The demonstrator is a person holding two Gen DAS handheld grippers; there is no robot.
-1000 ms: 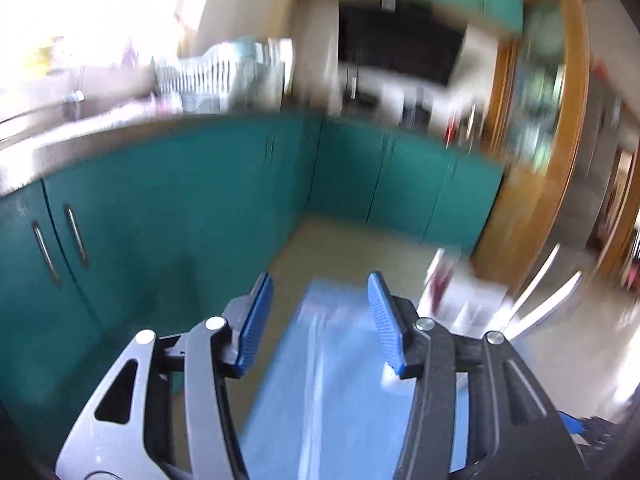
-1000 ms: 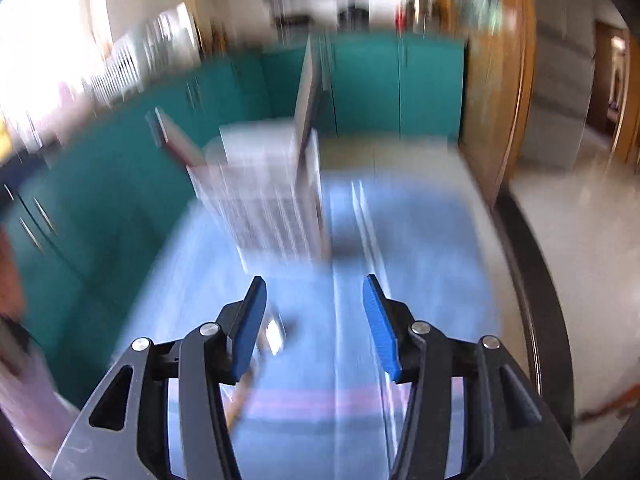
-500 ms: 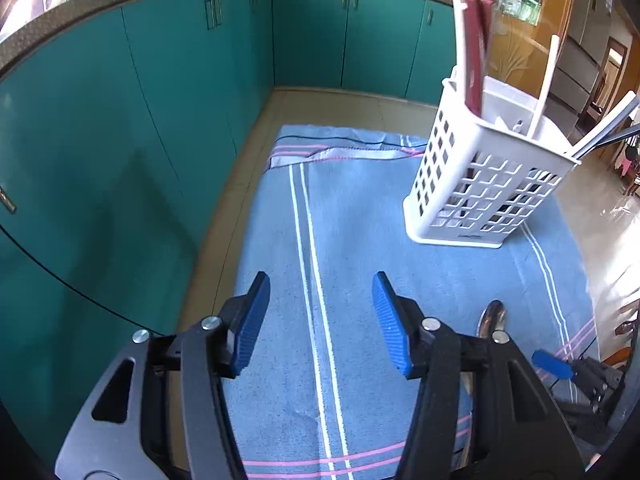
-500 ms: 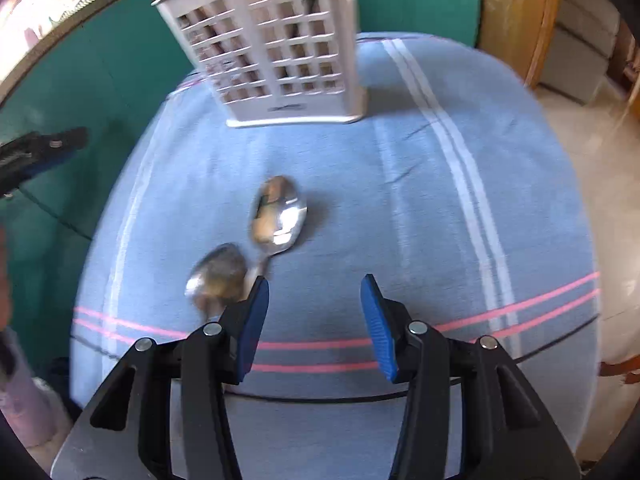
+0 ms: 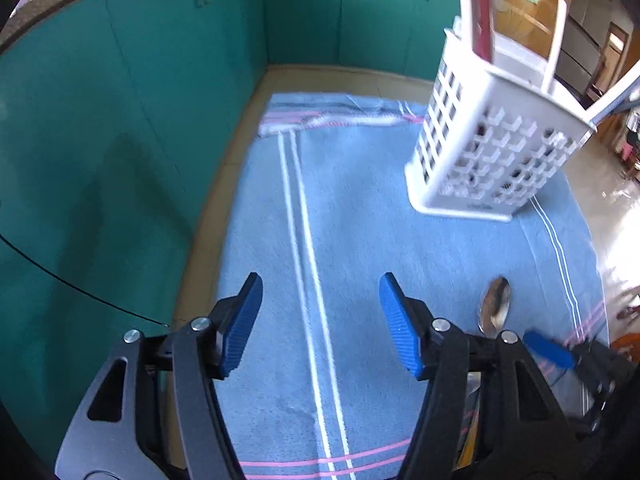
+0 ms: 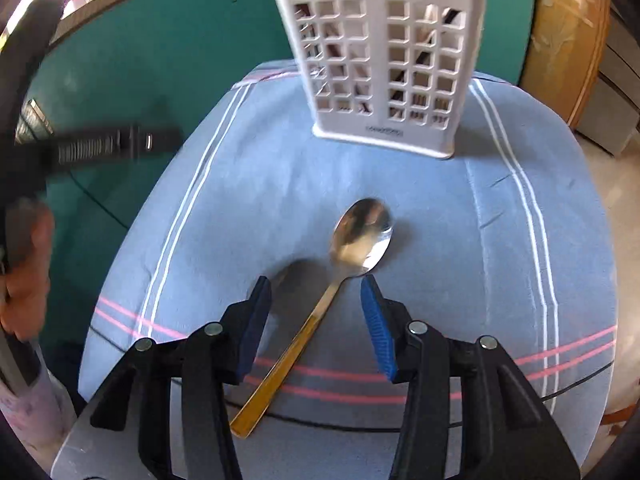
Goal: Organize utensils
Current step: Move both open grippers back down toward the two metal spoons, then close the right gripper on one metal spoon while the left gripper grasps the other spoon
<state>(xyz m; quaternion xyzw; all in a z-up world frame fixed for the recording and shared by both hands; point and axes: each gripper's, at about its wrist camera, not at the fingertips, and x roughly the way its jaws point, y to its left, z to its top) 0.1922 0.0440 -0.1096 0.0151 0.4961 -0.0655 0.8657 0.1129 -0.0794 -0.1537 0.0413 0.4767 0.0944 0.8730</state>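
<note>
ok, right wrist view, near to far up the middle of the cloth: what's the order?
right gripper, jaws open astride the handle → spoon, gold handle near, bowl far → bare blue cloth → white utensil basket with utensils standing in it → teal cabinets behind.

Both my grippers now sit lower over the blue towel (image 5: 360, 232). My left gripper (image 5: 320, 320) is opening wider over bare cloth. My right gripper (image 6: 316, 320) now straddles the gold-handled spoon (image 6: 340, 268), previously ahead of it.
</note>
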